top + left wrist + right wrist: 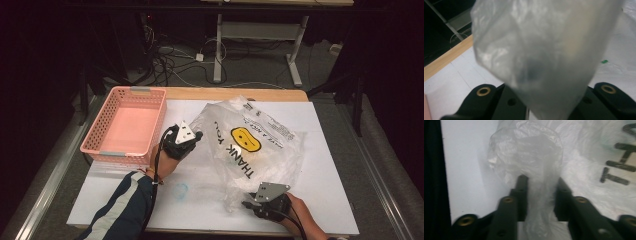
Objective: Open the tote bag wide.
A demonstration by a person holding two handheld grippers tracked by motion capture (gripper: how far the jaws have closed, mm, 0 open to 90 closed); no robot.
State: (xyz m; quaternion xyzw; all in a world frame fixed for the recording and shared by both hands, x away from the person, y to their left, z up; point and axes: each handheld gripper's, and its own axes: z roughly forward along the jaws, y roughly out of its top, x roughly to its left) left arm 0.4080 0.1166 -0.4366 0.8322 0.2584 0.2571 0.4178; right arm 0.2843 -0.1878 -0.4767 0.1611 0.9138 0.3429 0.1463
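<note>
A thin plastic bag (252, 145) sprawls across the white surface (325, 200), its two handles pinched by the left gripper (192, 136) and right gripper (540, 186). Light, limp and slippery (likely to tear), it is best gripped by its gathered handle loops.

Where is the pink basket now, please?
In the high view the pink basket stands at the table's far left corner, just left of the left gripper and the plastic bag.
</note>
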